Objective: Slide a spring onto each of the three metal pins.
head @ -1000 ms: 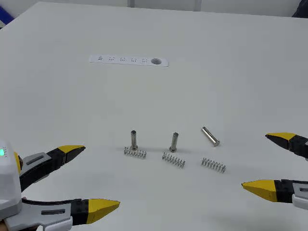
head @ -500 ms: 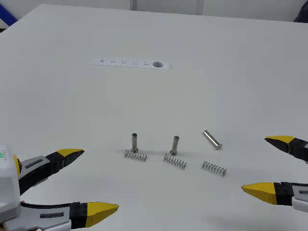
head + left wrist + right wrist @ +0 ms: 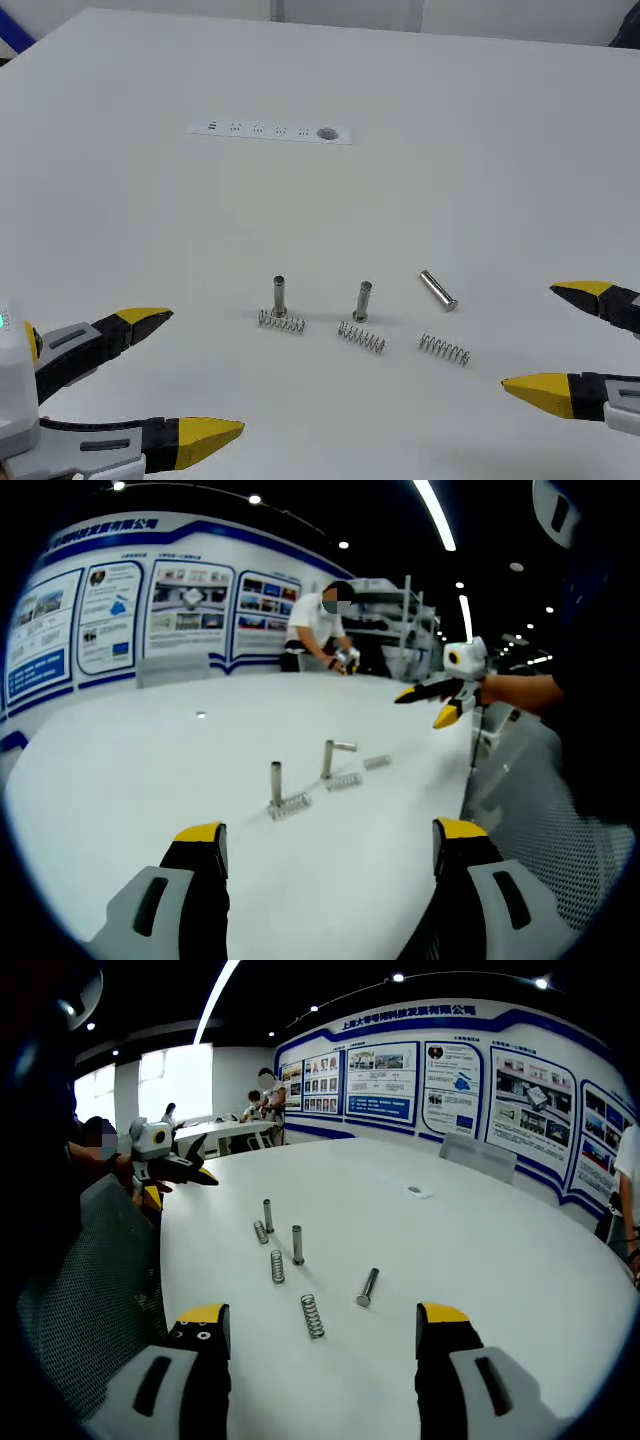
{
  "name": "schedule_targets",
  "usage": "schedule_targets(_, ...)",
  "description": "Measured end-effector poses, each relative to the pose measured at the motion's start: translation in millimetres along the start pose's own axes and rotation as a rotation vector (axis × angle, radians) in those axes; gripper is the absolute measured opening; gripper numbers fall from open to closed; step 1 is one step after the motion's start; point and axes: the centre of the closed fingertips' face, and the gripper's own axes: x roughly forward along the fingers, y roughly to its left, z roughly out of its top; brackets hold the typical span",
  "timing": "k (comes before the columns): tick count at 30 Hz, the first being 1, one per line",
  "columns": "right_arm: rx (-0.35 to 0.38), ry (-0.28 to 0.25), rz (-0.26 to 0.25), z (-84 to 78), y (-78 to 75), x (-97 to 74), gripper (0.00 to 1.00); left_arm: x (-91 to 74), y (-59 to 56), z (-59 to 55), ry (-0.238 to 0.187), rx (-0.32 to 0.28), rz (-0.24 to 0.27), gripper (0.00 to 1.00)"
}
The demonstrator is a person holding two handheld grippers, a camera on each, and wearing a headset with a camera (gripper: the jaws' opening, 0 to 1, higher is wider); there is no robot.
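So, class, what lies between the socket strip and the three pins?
Nothing: in the head view, bare table separates the socket strip from the pins.

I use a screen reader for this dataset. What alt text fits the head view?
On a white table, the left pin and middle pin stand upright and the right pin lies flat, with three loose springs lying in front. The left gripper and right gripper, both open and empty, flank them.
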Motion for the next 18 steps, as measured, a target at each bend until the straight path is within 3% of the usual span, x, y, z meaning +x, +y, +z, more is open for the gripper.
schedule_targets(11, 0.019, 0.002, -0.007, 8.6, -9.8, 16.6, 0.67, -0.2, -1.7, 1.0, -0.003, 0.0, -0.004, 0.85)
schedule_targets(18, 0.032, 0.035, -0.023, 13.2, -21.4, 30.0, 0.57, 0.3, -3.2, 1.5, -0.001, 0.002, -0.006, 0.85)
